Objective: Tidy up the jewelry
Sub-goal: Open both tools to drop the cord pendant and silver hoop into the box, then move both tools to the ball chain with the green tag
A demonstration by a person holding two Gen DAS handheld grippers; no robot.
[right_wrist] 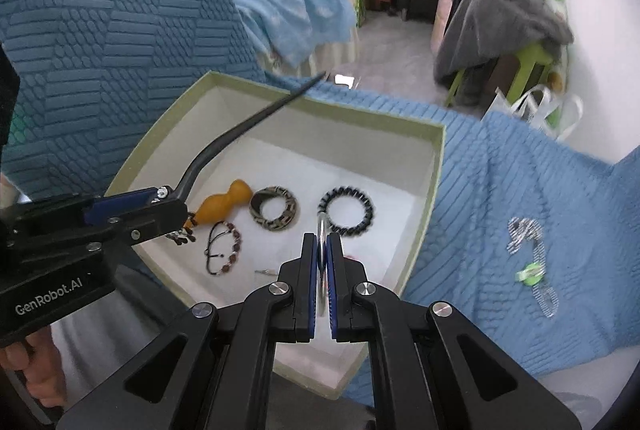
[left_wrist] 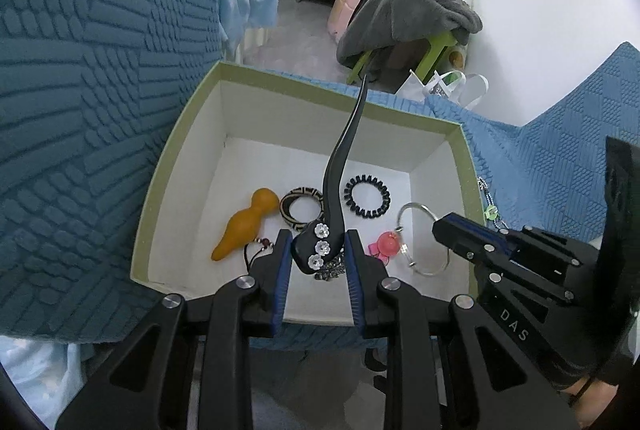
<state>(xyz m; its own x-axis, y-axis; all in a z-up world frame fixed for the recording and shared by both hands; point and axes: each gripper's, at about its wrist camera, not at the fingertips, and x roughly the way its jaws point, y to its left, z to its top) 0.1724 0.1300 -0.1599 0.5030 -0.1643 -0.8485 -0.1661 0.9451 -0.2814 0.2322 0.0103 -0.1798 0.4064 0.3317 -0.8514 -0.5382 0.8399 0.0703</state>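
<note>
A green-rimmed white box (left_wrist: 466, 149) (right_wrist: 438, 145) sits on a blue textured cloth. My left gripper (left_wrist: 316, 250) is shut on a black hair stick with three white flowers (left_wrist: 340, 165), held over the box; its long shaft shows in the right wrist view (right_wrist: 240, 133). My right gripper (right_wrist: 321, 242) is shut on a silver bangle (right_wrist: 321, 226) (left_wrist: 424, 238), holding it edge-on above the box floor. Inside lie an orange gourd pendant (left_wrist: 244, 222) (right_wrist: 224, 205), a patterned ring bangle (left_wrist: 302, 207) (right_wrist: 274, 213), a black spiral hair tie (left_wrist: 367, 197) (right_wrist: 347, 211), a beaded bracelet (right_wrist: 224, 248) and a pink charm (left_wrist: 386, 244).
A silver chain with a green tag (right_wrist: 532, 266) lies on the blue cloth (right_wrist: 500, 189) right of the box. A dark blue textured cushion (left_wrist: 100, 69) rises at the left. Behind are a green stool with grey clothing (left_wrist: 408, 13) and a bed.
</note>
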